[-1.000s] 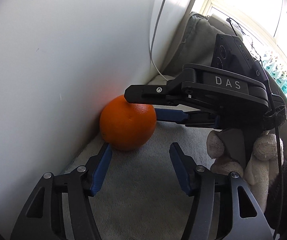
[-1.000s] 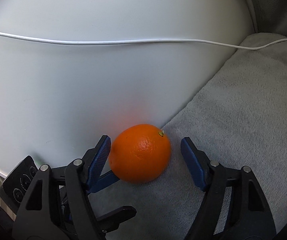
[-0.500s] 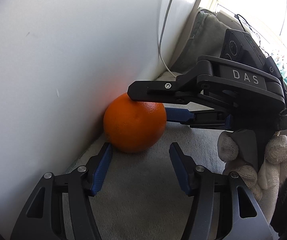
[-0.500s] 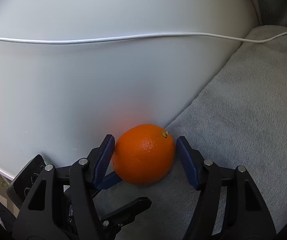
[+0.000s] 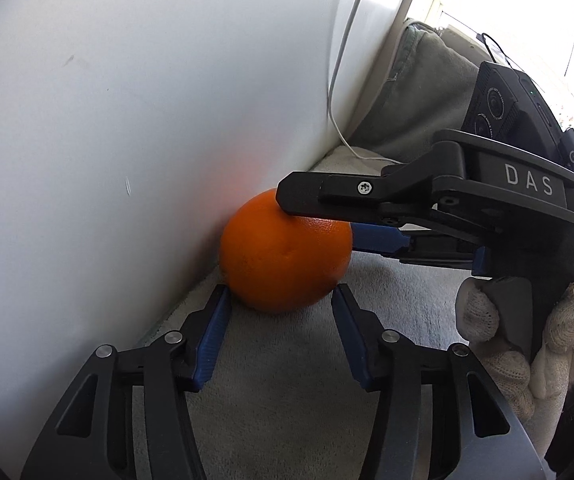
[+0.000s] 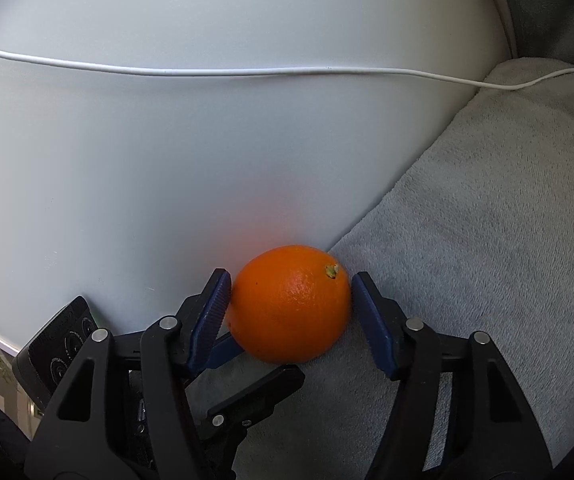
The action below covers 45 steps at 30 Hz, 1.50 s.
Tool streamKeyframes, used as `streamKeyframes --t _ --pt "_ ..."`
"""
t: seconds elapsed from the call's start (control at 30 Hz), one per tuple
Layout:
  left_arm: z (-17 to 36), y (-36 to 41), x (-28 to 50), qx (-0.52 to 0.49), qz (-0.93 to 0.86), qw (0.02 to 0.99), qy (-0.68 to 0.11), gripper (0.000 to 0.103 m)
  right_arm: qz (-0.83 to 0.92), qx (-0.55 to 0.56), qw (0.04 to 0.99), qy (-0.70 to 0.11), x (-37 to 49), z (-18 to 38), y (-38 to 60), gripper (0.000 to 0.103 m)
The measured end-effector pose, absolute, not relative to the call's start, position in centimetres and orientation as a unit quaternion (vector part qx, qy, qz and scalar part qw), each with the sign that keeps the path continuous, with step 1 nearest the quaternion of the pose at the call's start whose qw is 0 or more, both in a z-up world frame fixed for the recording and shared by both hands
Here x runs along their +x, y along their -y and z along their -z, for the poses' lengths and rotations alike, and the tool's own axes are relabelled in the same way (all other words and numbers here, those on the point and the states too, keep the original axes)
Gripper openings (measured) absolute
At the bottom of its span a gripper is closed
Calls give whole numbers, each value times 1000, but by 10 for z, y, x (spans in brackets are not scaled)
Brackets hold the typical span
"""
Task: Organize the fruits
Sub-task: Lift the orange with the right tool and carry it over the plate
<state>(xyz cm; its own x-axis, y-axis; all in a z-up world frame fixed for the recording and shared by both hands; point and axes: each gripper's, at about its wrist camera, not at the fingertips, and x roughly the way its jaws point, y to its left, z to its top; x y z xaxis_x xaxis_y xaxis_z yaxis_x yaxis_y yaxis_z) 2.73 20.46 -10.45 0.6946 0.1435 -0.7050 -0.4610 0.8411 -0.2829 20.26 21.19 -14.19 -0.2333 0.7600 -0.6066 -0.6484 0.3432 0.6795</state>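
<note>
orange [image 6: 289,304]: on grey fleece blanket [image 6: 487,240], touching white wall [image 6: 207,140]
right gripper [image 6: 291,300]: blue pads clamped on both sides of the orange
left gripper [image 5: 277,316]: jaws closing, pads just short of the fruit, nothing held
lettering: "DAS" [image 5: 529,185] on right gripper body

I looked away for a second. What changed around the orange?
The right gripper closed in until its pads meet the orange. The left gripper moved closer; its jaws are closing, with only the orange's near edge between them. The orange stayed against the white panel.
</note>
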Motion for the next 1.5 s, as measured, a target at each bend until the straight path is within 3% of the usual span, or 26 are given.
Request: streamKeyframes --t 0.57,1.5 --pt "83 -184 5 -203 -144 908 -337 51 -569 35 654 -496 153 109 -185 65" --pt "25 -48 23 -128 33 942 -309 51 -461 78 781 -413 141 0 36 65"
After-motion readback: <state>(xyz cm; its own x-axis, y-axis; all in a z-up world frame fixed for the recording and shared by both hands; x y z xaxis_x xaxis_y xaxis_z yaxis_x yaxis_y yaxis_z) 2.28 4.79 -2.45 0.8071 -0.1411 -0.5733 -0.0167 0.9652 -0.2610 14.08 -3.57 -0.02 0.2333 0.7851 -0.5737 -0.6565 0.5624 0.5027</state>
